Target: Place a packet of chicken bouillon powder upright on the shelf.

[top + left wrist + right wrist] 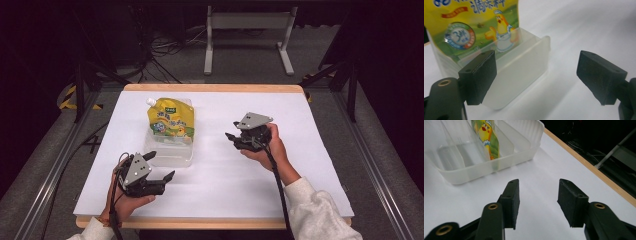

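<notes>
A yellow spouted seasoning pouch (170, 119) with a cartoon chick stands upright in a clear plastic divided tray (170, 155) left of the table's middle. My left gripper (161, 166) hovers just in front of the tray's near right corner, jaws wide open with nothing between them. In the left gripper view the pouch (474, 27) and tray (521, 65) sit close behind the left pad. My right gripper (231, 139) is to the tray's right, pointing toward it, open and empty. The right gripper view shows the pouch (487, 137) leaning against a divider inside the tray (486, 163).
A white sheet (215, 180) covers the wooden table, whose edge (586, 167) runs close on the far side in the right gripper view. Beyond the table stand a grey metal frame (247, 30) and cables on the floor.
</notes>
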The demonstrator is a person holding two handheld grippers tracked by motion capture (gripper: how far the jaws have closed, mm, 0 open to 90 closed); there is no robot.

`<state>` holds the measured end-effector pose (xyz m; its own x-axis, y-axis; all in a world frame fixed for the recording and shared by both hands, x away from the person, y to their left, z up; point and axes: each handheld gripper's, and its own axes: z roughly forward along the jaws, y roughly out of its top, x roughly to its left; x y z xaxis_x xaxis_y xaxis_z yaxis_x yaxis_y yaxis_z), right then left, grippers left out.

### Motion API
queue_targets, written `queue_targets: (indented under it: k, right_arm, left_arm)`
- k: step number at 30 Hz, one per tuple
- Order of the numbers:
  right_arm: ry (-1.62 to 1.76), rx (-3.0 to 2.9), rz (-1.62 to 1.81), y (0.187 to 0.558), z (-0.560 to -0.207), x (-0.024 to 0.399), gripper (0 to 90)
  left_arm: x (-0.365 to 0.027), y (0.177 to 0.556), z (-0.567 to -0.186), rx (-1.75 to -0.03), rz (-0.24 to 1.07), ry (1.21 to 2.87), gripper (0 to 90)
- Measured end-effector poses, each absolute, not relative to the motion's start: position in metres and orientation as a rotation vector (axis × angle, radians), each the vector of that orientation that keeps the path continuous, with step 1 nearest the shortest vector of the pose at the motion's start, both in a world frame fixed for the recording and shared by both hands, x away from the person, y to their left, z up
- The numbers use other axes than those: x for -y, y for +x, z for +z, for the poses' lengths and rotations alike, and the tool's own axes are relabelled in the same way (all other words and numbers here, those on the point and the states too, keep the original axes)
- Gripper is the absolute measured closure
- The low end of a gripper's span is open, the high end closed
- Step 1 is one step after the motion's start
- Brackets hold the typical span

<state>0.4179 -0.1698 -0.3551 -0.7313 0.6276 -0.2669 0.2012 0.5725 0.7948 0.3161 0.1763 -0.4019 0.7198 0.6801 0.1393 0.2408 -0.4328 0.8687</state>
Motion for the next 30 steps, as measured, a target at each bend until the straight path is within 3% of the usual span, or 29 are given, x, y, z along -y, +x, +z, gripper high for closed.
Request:
queue_targets:
  k: [30]
  right_arm:
    - [0.67,-2.283,0.891,0.373,-0.368,0.242,35.6]
  left_arm:
    - [-0.169,0.312,-0.434,-0.68,0.527,2.167,12.4]
